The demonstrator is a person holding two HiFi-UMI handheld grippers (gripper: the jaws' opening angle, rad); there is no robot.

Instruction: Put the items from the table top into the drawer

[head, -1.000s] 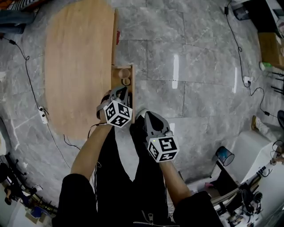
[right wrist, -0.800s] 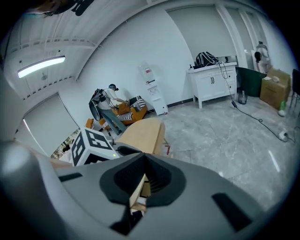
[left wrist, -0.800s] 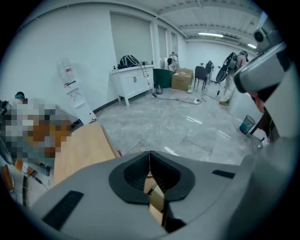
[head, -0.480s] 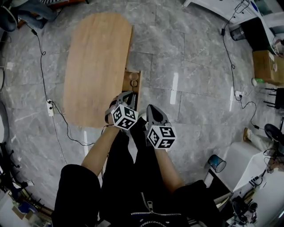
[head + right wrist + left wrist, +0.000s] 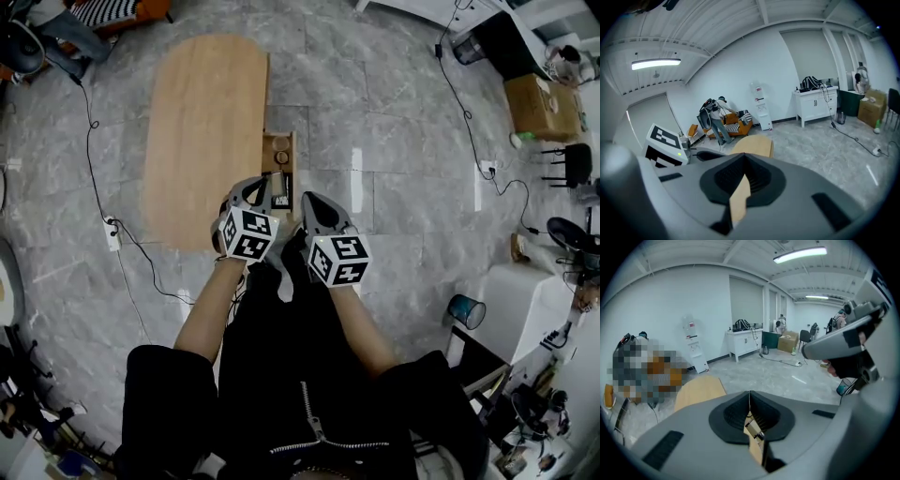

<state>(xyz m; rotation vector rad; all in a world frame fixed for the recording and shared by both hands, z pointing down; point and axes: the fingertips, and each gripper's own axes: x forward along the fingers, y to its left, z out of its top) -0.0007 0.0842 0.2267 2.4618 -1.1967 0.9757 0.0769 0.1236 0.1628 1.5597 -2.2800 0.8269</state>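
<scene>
The oval wooden table [image 5: 206, 122] has a bare top. On its right side a small drawer [image 5: 292, 150] stands pulled out, with a round item [image 5: 281, 157] and a dark item [image 5: 278, 194] inside. My left gripper [image 5: 253, 190] hovers high over the drawer's near end, shut, with nothing between its pads. My right gripper [image 5: 310, 201] hangs beside it to the right, over the floor, shut and empty as well. In the left gripper view the jaws [image 5: 749, 397] meet, and a strip of the table shows below them. The right gripper view [image 5: 743, 159] shows the same.
A cable and power strip [image 5: 112, 234] lie on the grey tiled floor left of the table. A blue bin [image 5: 466, 311] and white furniture stand at the right, a cardboard box [image 5: 539, 103] at the far right. A person sits on an orange sofa [image 5: 56, 28] at the top left.
Both grippers have risen away from the drawer and come closer together. The head camera has risen too, so table and drawer look smaller. Both jaws stay shut.
</scene>
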